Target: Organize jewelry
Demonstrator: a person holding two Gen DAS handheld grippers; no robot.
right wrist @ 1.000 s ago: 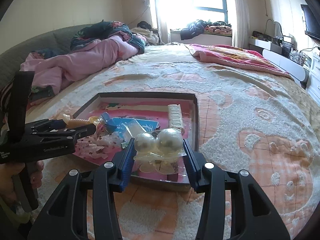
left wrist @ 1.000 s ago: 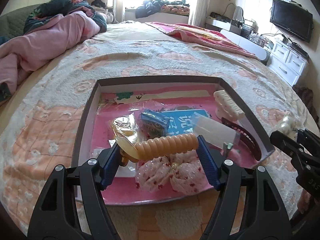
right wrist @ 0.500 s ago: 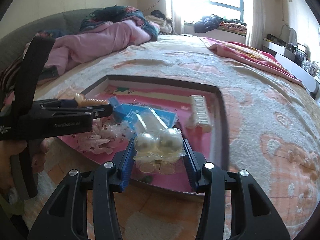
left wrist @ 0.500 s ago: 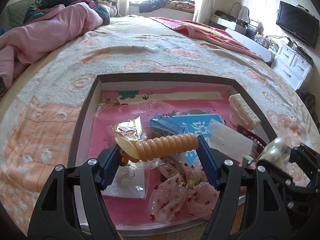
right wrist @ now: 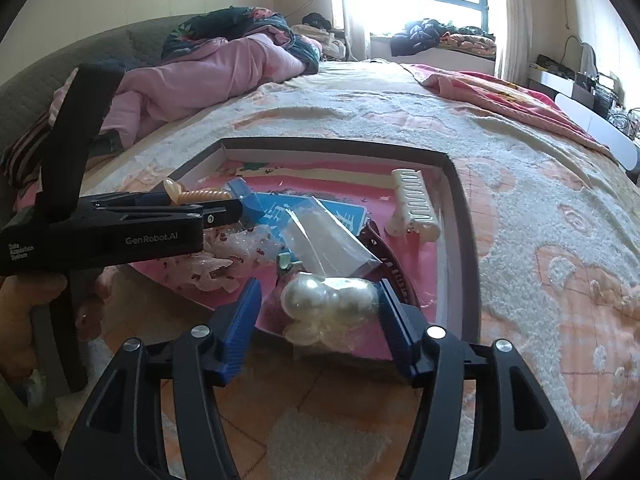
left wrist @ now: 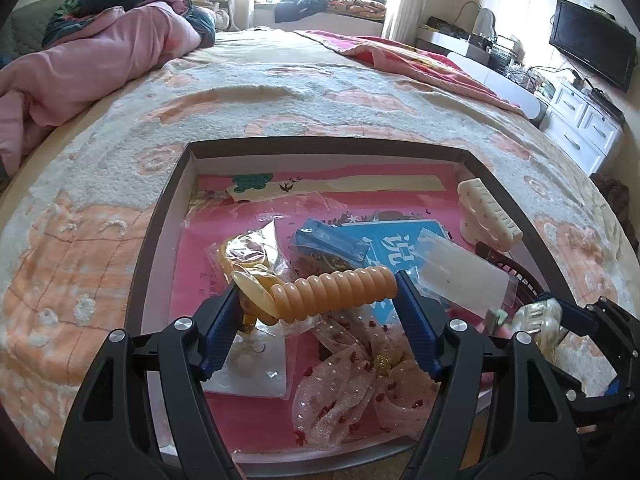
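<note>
Pearl clip [right wrist: 330, 296], in its clear wrap, sits between the pads of our right gripper [right wrist: 320, 312] just over the near edge of the tray [right wrist: 460, 208]. The jaws are opening: the left pad stands clear of it, the right pad looks to touch it yet. We judge this the drop-off step. Next we need to let the clip settle inside the tray, then draw back without dragging the wrap.

Our left gripper [left wrist: 316, 308] is clamped on the spiral tie [left wrist: 332, 292], held above the tray's near half; that one goes in next.

In the tray lie a lace bow [left wrist: 360, 384], a clear packet [left wrist: 460, 276], a blue card [left wrist: 384, 240], a white comb clip [left wrist: 488, 216] at the right wall and a dark clip [right wrist: 388, 256]. The packet and dark clip crowd the landing spot.
</note>
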